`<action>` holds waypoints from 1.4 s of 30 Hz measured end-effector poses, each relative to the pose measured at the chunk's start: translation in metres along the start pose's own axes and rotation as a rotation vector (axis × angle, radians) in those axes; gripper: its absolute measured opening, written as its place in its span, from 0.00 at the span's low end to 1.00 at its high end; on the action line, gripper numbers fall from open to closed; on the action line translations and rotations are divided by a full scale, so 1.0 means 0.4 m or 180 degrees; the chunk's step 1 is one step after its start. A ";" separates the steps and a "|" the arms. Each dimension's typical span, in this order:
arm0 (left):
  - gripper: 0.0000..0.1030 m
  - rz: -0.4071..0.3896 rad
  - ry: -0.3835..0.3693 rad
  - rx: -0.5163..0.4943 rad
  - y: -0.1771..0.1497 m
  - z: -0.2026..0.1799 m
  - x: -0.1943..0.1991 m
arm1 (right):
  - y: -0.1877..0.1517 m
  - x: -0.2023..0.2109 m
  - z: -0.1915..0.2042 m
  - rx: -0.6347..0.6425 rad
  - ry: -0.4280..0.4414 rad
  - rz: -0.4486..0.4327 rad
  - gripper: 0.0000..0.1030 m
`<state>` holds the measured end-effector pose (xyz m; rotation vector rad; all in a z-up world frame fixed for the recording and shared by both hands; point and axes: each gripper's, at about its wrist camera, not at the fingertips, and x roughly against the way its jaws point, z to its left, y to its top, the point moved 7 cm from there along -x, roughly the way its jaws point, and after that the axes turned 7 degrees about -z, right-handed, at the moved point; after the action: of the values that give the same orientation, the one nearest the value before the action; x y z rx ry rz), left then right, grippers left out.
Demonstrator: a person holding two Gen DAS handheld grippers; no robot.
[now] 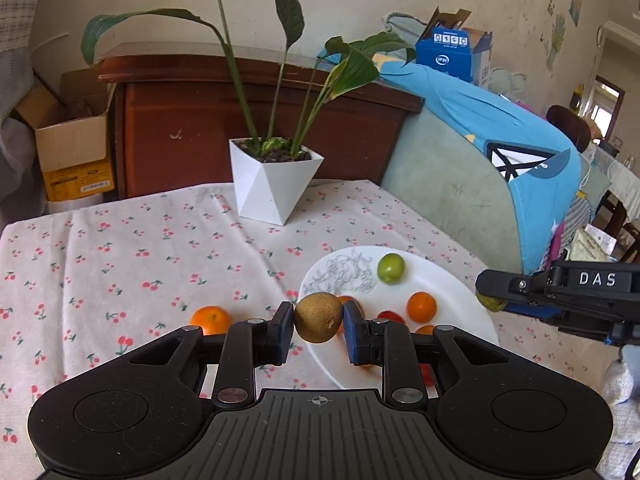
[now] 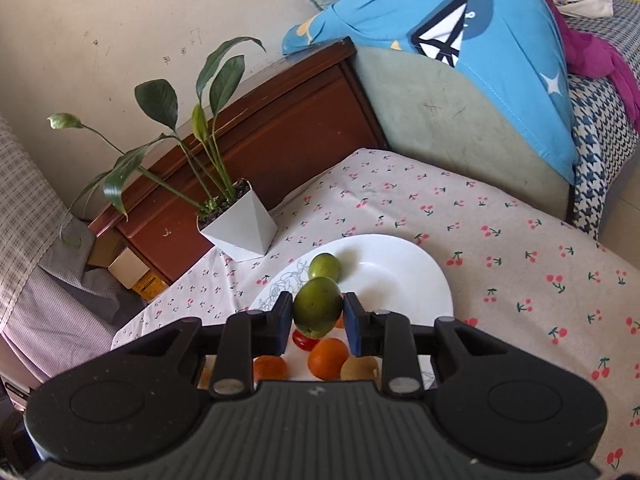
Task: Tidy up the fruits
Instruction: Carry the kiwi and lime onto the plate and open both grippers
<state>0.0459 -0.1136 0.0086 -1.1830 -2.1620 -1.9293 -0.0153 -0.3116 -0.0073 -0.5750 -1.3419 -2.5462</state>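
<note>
Two black hand-held grippers each pinch a fruit above the cherry-print tablecloth (image 1: pixel 120 248). The left gripper (image 1: pixel 319 324) has its blue pads pressed against both sides of a brown fuzzy kiwi (image 1: pixel 319 317), which hangs clear of the cloth at the 9 o'clock edge of the round white ceramic plate (image 1: pixel 452 284). The right gripper (image 2: pixel 318 314) clamps a large green round fruit (image 2: pixel 318 307) over the same plate (image 2: pixel 400 268); in the left view that gripper (image 1: pixel 496 300) enters from 3 o'clock, with only a sliver of its green fruit showing. On the plate lie a smaller green fruit (image 1: pixel 391 267) toward 12 o'clock, an orange tangerine (image 1: pixel 421 307) near the middle, and a red fruit (image 1: pixel 390 316) (partly hidden behind the fingers). Another orange tangerine (image 1: pixel 211 320) sits on the cloth, well apart from the plate at 9 o'clock. A white faceted pot with a leafy green plant (image 1: pixel 274 180) stands at 12 o'clock on the table.
</note>
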 end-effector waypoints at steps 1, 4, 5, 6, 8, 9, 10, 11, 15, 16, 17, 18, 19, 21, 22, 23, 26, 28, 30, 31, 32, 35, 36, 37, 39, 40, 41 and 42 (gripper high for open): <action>0.23 0.0007 -0.0020 -0.0020 0.005 -0.009 -0.009 | -0.001 -0.002 -0.006 -0.0012 -0.0004 0.0016 0.27; 0.23 0.0051 -0.0100 -0.0094 0.019 -0.040 -0.043 | -0.006 -0.009 -0.017 -0.0021 -0.0050 0.0043 0.27; 0.23 0.0067 -0.0127 -0.0108 0.023 -0.048 -0.053 | -0.006 -0.011 -0.022 -0.0041 -0.0064 0.0046 0.27; 0.23 0.0086 -0.0159 -0.0150 0.027 -0.059 -0.063 | -0.006 -0.013 -0.025 -0.0060 -0.0070 0.0049 0.27; 0.23 0.0101 -0.0206 -0.0262 0.034 -0.076 -0.082 | -0.005 -0.017 -0.029 -0.0089 -0.0077 0.0055 0.27; 0.23 0.0115 -0.0226 -0.0302 0.037 -0.083 -0.091 | -0.005 -0.020 -0.030 -0.0096 -0.0082 0.0058 0.27; 0.23 0.0126 -0.0236 -0.0310 0.039 -0.084 -0.100 | -0.006 -0.022 -0.031 -0.0100 -0.0084 0.0061 0.27; 0.23 0.0130 -0.0243 -0.0300 0.040 -0.085 -0.107 | -0.007 -0.026 -0.032 -0.0104 -0.0086 0.0067 0.27; 0.23 0.0158 -0.0235 -0.0233 0.036 -0.082 -0.135 | -0.016 -0.040 -0.038 -0.0134 -0.0119 0.0102 0.27; 0.23 0.0175 -0.0236 -0.0219 0.032 -0.082 -0.141 | -0.018 -0.043 -0.039 -0.0142 -0.0127 0.0111 0.27; 0.23 0.0190 -0.0241 -0.0212 0.029 -0.084 -0.146 | -0.019 -0.046 -0.040 -0.0143 -0.0139 0.0116 0.27; 0.23 0.0197 -0.0243 -0.0214 0.027 -0.086 -0.150 | -0.020 -0.048 -0.040 -0.0140 -0.0149 0.0118 0.27; 0.23 0.0202 -0.0244 -0.0229 0.024 -0.089 -0.155 | -0.021 -0.049 -0.040 -0.0140 -0.0151 0.0124 0.27; 0.23 0.0208 -0.0253 -0.0238 0.022 -0.094 -0.162 | -0.023 -0.052 -0.040 -0.0149 -0.0149 0.0135 0.27; 0.23 0.0212 -0.0259 -0.0223 0.022 -0.096 -0.166 | -0.025 -0.053 -0.042 -0.0152 -0.0154 0.0140 0.27; 0.23 0.0217 -0.0260 -0.0206 0.022 -0.096 -0.170 | -0.026 -0.054 -0.043 -0.0153 -0.0160 0.0142 0.27; 0.23 0.0231 -0.0251 -0.0183 0.020 -0.095 -0.180 | -0.028 -0.057 -0.048 -0.0171 -0.0184 0.0156 0.27; 0.23 0.0244 -0.0246 -0.0182 0.018 -0.096 -0.185 | -0.031 -0.059 -0.048 -0.0174 -0.0197 0.0166 0.27; 0.23 0.0262 -0.0230 -0.0195 0.014 -0.096 -0.190 | -0.033 -0.061 -0.047 -0.0168 -0.0203 0.0174 0.27; 0.23 0.0270 -0.0223 -0.0200 0.012 -0.096 -0.191 | -0.034 -0.063 -0.047 -0.0167 -0.0212 0.0184 0.27; 0.23 0.0280 -0.0223 -0.0198 0.010 -0.097 -0.193 | -0.035 -0.065 -0.047 -0.0167 -0.0221 0.0196 0.27; 0.23 0.0306 -0.0219 -0.0187 0.006 -0.098 -0.196 | -0.041 -0.070 -0.052 -0.0182 -0.0261 0.0216 0.28; 0.23 0.0315 -0.0218 -0.0191 0.005 -0.100 -0.197 | -0.042 -0.071 -0.054 -0.0184 -0.0274 0.0212 0.29; 0.24 0.0319 -0.0218 -0.0195 0.005 -0.100 -0.197 | -0.042 -0.072 -0.055 -0.0186 -0.0283 0.0206 0.29; 0.25 0.0319 -0.0210 -0.0203 0.006 -0.103 -0.195 | -0.040 -0.072 -0.057 -0.0202 -0.0287 0.0190 0.29; 0.25 0.0319 -0.0215 -0.0207 0.007 -0.104 -0.194 | -0.039 -0.071 -0.056 -0.0207 -0.0285 0.0179 0.29; 0.26 0.0309 -0.0223 -0.0212 0.009 -0.107 -0.191 | -0.038 -0.071 -0.055 -0.0205 -0.0282 0.0171 0.30; 0.27 0.0302 -0.0225 -0.0216 0.011 -0.108 -0.189 | -0.037 -0.071 -0.054 -0.0202 -0.0274 0.0163 0.30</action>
<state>0.0825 -0.1896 -0.0132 -1.3581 -2.0466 -1.9655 -0.0002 -0.3210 -0.0416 -0.7291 -1.2600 -2.5574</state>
